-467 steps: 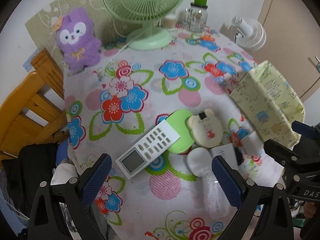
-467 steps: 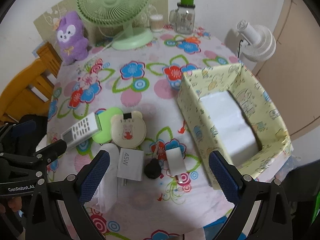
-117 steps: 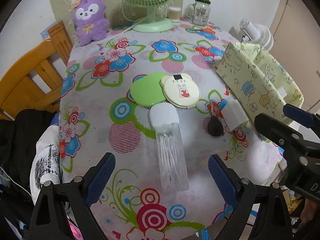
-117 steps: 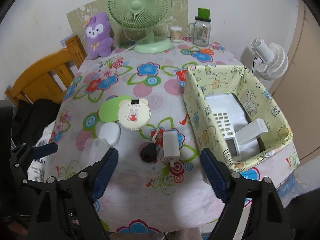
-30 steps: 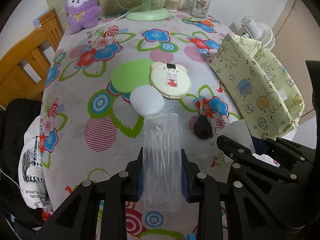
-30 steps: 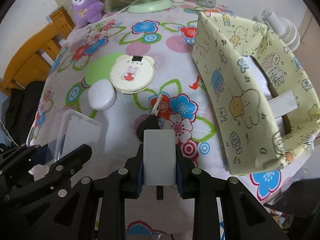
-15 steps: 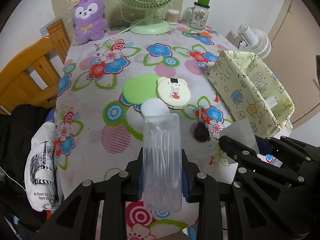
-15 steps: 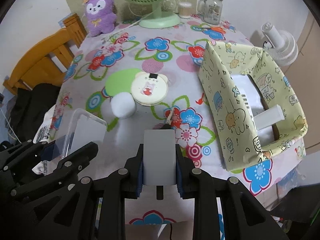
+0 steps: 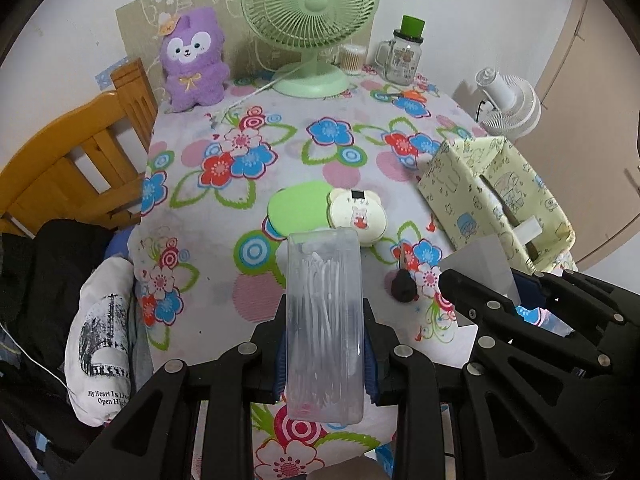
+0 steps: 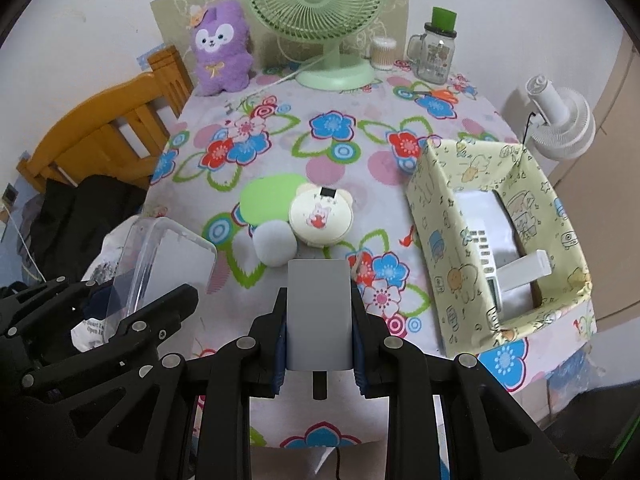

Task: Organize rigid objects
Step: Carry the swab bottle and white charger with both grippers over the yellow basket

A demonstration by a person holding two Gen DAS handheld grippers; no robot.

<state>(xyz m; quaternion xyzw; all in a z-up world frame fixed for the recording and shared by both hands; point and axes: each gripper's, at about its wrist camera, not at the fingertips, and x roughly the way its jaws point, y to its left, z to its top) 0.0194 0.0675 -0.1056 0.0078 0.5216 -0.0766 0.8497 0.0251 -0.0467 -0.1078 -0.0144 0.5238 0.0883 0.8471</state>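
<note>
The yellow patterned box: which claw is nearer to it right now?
Right. The right claw, holding a white charger, sits beside the yellow box; the left claw, holding a clear case, is farther away.

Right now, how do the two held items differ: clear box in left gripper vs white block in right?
The clear box is see-through, with thin white sticks inside; the white block is opaque and plain. The clear box is longer and reaches well past the left gripper; the white block sits shorter in the right gripper. Both are clamped lengthwise, raised off the table.
</note>
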